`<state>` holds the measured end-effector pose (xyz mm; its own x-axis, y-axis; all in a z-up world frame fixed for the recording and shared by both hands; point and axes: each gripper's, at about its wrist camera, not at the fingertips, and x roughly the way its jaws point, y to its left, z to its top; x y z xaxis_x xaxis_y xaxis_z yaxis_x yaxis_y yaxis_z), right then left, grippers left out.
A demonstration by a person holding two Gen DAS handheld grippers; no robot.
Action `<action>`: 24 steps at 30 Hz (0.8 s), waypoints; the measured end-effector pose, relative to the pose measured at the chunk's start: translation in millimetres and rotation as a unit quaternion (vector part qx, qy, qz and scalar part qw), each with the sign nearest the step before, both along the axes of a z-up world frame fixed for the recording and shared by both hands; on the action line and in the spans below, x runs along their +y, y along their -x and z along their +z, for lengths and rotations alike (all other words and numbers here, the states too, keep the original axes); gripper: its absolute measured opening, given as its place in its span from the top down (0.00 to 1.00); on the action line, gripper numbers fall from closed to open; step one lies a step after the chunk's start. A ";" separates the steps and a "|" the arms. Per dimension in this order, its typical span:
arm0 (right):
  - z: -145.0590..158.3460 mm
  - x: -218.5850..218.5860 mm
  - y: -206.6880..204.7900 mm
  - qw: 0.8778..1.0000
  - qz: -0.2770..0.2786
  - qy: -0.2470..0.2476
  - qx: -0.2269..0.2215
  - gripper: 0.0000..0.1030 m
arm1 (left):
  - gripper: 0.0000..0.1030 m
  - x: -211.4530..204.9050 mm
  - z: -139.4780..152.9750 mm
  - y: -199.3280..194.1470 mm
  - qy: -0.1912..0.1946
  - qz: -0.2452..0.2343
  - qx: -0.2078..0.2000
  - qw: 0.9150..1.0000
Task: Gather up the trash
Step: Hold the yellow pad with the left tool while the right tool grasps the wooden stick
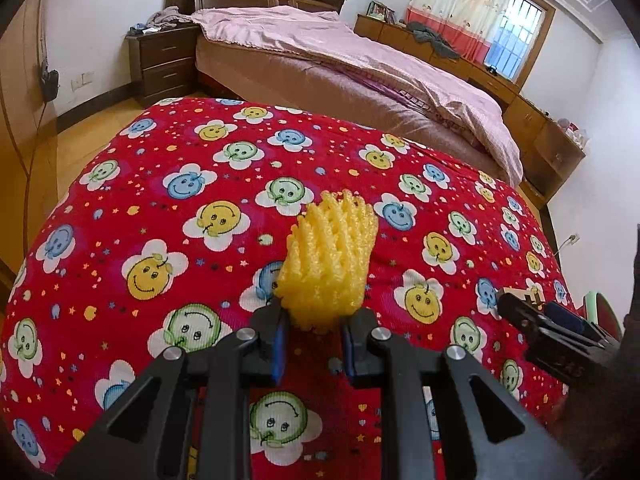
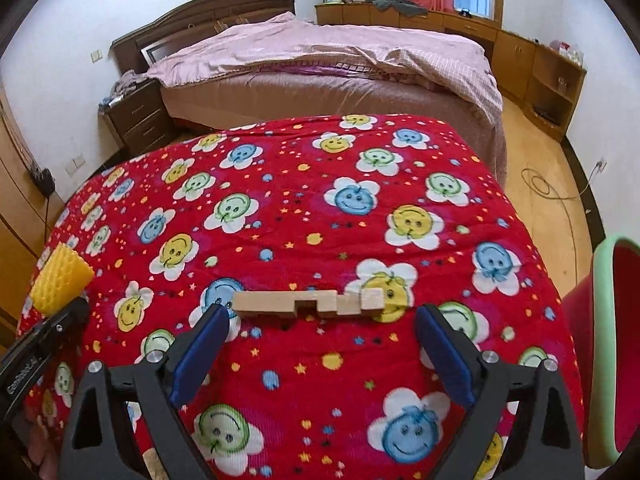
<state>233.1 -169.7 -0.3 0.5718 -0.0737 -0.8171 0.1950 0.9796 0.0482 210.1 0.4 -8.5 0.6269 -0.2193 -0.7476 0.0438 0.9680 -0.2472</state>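
A yellow foam fruit net (image 1: 329, 264) is held in my left gripper (image 1: 316, 320), which is shut on its lower end and holds it above the red smiley-flower cloth (image 1: 200, 184). The net also shows at the left edge of the right wrist view (image 2: 60, 278). A notched wooden block (image 2: 310, 302) lies flat on the cloth (image 2: 304, 208). My right gripper (image 2: 320, 320) is open with its jaws wide apart, just in front of the block and either side of it. It shows in the left wrist view (image 1: 520, 306) at the right.
A red bin with a pale green rim (image 2: 608, 344) stands at the right, beside the covered table. Behind it is a bed with a pink quilt (image 2: 320, 52), a dark nightstand (image 1: 164, 62) and low wooden cabinets (image 2: 540, 68). A cable lies on the wooden floor (image 2: 560, 184).
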 end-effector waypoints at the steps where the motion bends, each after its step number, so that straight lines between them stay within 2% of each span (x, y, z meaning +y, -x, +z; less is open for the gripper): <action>1: -1.3 1.8 -1.4 1.000 0.001 0.006 0.001 0.06 | 0.79 0.0 -0.5 0.0 0.001 0.000 0.000 1.000; 6: -4.3 6.8 -7.7 1.000 -0.001 0.022 0.010 0.04 | 0.79 -0.4 -0.8 0.4 0.002 -0.001 0.001 1.000; 10: -4.6 6.8 -7.7 1.000 -0.004 0.026 0.010 0.08 | 0.79 -3.0 -1.6 0.9 -0.001 -0.004 0.000 1.000; 13: -1.9 5.9 -6.0 0.999 -0.011 0.033 0.004 0.23 | 0.79 -3.0 -1.5 0.4 0.000 -0.004 0.000 1.000; 19: -1.1 3.5 -4.3 0.999 -0.012 0.032 0.004 0.23 | 0.79 -4.1 -0.7 1.9 0.002 -0.005 -0.003 1.000; 24: 6.4 -4.2 6.1 1.000 -0.018 0.004 -0.004 0.24 | 0.79 -4.4 0.3 3.0 -0.001 -0.006 -0.007 1.000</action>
